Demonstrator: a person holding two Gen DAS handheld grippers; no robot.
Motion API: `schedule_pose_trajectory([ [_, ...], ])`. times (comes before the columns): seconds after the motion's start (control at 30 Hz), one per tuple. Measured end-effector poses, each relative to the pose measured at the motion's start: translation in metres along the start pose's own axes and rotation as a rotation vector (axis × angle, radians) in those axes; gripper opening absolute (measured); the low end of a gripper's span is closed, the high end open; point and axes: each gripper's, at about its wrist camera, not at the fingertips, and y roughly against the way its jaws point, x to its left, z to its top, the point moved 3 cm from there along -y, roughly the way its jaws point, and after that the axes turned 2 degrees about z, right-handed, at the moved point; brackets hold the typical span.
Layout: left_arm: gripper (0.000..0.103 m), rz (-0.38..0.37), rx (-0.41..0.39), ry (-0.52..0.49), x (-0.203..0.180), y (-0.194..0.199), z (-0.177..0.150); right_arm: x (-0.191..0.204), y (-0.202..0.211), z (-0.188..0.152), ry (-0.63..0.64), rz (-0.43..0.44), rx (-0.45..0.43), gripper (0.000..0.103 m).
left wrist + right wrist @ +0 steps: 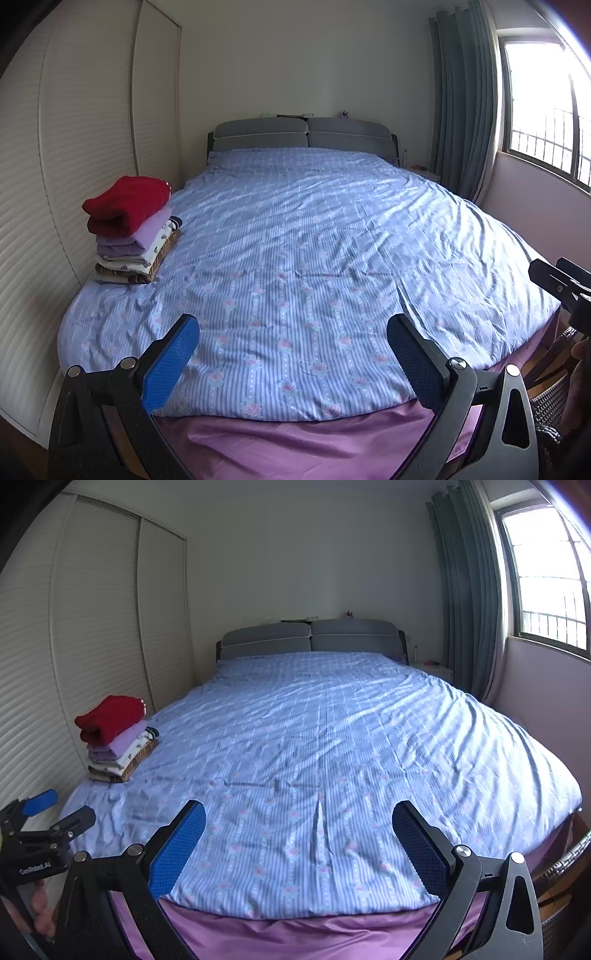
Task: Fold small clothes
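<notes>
Above the bed (295,240), both grippers, left gripper (293,354) and right gripper (299,836), wide apart, empty; wicker basket (565,853) mostly cropped.

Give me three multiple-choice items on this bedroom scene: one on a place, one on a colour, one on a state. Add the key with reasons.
1. Where does the stack of folded clothes sit on the bed?
A. Beside the wardrobe
B. At the window side
C. Against the headboard

2. What colour is the top garment?
A. Lilac
B. Red
C. Brown

3. How does the left hand-held gripper stand?
A. Shut on cloth
B. Shut, empty
C. Open, empty

Key: 1 A, the stack lies at the edge by the wardrobe; 2 B, red tops the pile; 3 C, its blue pads stand apart with only bedding beyond.
</notes>
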Motion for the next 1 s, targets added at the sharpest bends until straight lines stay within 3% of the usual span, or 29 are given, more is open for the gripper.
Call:
schedule_pose_trajectory([
  [1.0, 0.103, -0.012, 0.008, -0.008, 0.0, -0.0033, -0.0055, 0.0007, -0.0006, -0.0021, 0.006, 0.006, 0.002, 0.102],
])
